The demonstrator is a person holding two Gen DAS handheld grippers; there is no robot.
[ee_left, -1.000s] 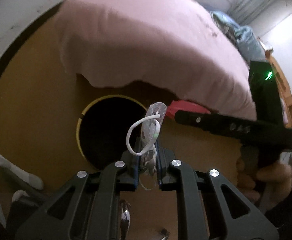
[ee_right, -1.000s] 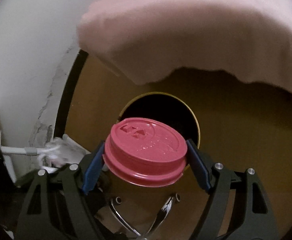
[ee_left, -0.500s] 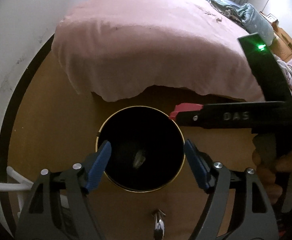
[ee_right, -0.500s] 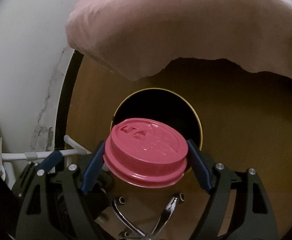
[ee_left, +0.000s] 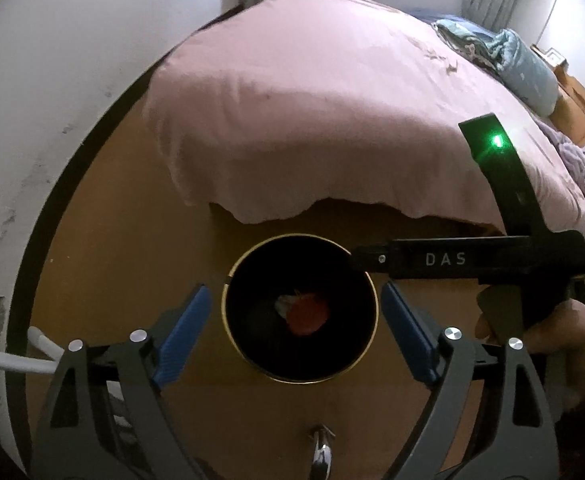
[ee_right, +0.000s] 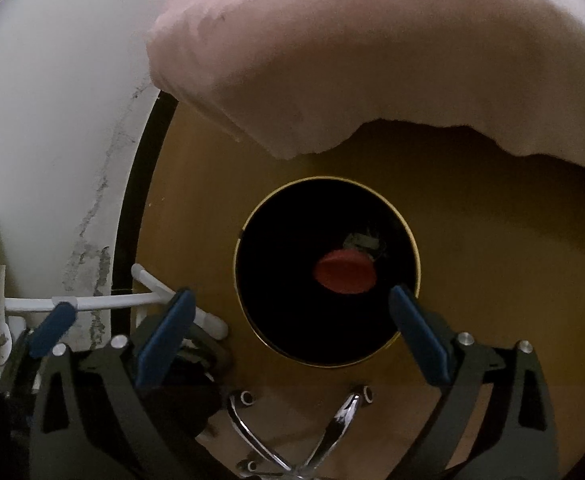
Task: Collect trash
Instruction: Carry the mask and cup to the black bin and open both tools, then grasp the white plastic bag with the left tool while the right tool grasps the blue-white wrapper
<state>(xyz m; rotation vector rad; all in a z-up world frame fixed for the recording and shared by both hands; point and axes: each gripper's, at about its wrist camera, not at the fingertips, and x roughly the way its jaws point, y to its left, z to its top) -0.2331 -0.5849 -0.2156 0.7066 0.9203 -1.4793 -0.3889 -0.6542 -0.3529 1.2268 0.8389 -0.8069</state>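
Note:
A round black trash bin with a gold rim (ee_left: pixel 228 280) (ee_right: pixel 238 240) stands on the wooden floor by the bed. Inside it lie a red cup lid (ee_left: pixel 307 315) (ee_right: pixel 344 272) and a pale crumpled wrapper (ee_left: pixel 284 303) (ee_right: pixel 358 240). My left gripper (ee_left: pixel 296 336) is open and empty, above the bin's mouth. My right gripper (ee_right: pixel 292 328) is open and empty, also above the bin. The right gripper's black body (ee_left: pixel 468 260) shows in the left wrist view, at the bin's right side. The left gripper's blue fingertips (ee_right: pixel 52 328) show at lower left in the right wrist view.
A bed with a pink cover (ee_left: pixel 332 112) (ee_right: pixel 372 60) overhangs just behind the bin. A white wall (ee_left: pixel 52 80) with a dark skirting runs on the left. White tubing (ee_right: pixel 104 302) lies by the wall. Chrome chair legs (ee_right: pixel 292 440) stand below the grippers.
The left gripper opened and dropped the wrapper into the bin. The right gripper then opened and the red lid fell in. Both grippers rose.

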